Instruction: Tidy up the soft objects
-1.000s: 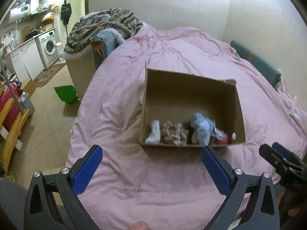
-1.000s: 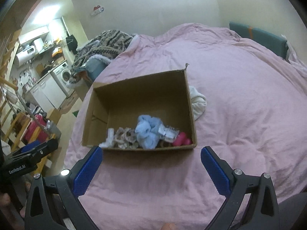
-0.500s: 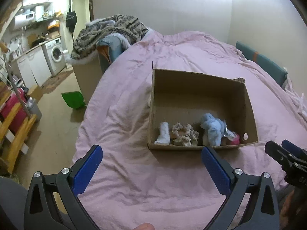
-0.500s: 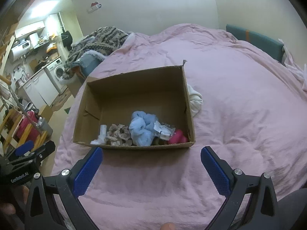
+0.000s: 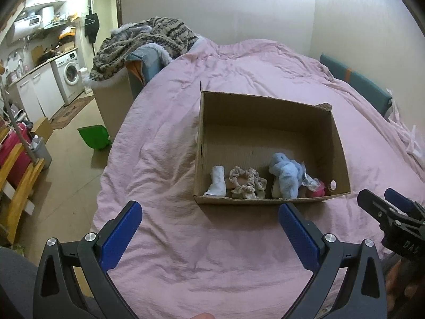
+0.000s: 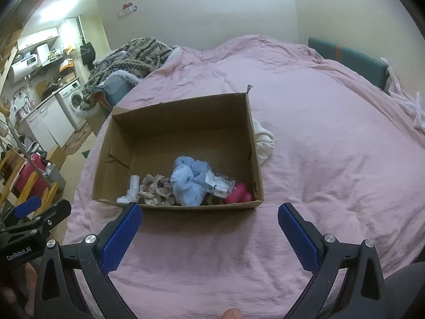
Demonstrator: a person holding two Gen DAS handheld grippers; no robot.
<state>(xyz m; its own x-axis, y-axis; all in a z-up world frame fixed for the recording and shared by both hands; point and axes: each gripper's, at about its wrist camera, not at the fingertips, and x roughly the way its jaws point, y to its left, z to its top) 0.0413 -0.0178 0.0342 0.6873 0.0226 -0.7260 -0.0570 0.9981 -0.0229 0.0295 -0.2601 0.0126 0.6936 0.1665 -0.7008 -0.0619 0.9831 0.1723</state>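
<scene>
An open cardboard box (image 5: 265,111) (image 6: 175,114) sits on the pink bed. Along its near wall lie a white sock (image 5: 217,182) (image 6: 132,189), a beige scrunchie (image 5: 245,182) (image 6: 155,188), a light blue fluffy piece (image 5: 285,176) (image 6: 187,179), a clear plastic packet (image 6: 219,183) and a pink item (image 5: 317,191) (image 6: 237,192). A white cloth (image 6: 263,143) lies outside the box, against its right wall. My left gripper (image 5: 209,235) is open and empty, in front of the box. My right gripper (image 6: 209,235) is open and empty, also short of the box.
The pink duvet (image 5: 239,252) covers the bed. A patterned blanket heap (image 5: 143,40) lies at the bed's far left corner. A green dustpan (image 5: 94,137), wooden frame (image 5: 16,183) and washing machine (image 5: 70,75) stand on the floor at left. A teal headboard (image 6: 348,61) lines the right wall.
Both grippers have drawn back and tilted a little; the box sits slightly higher and farther in both views. Both stay open and empty. Box contents have not moved.
</scene>
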